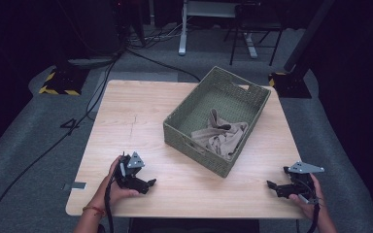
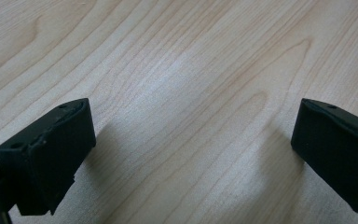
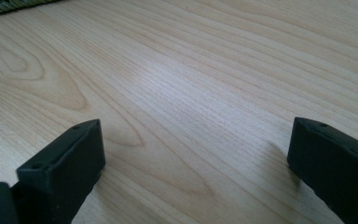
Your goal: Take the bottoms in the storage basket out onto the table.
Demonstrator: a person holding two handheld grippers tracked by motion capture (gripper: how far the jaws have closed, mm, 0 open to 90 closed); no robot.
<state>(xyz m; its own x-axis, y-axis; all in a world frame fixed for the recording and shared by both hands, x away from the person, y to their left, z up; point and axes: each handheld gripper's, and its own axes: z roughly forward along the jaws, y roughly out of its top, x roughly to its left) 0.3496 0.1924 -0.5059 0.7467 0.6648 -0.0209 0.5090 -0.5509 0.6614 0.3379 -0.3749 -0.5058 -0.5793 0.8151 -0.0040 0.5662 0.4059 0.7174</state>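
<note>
Cloth in basket shows from above; both tool views show tabletop.

Beige cloth in green basket, left gripper, right gripper apart on table

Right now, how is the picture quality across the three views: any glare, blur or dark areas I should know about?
High view: the table is evenly lit, the room around it is nearly black, and the beige cloth in the green basket reads soft. Left gripper view: a pale sheen on the wood, near jaws blurred, soft shadows beside them. Right gripper view: a similar sheen mid-frame, jaws out of focus.
</note>
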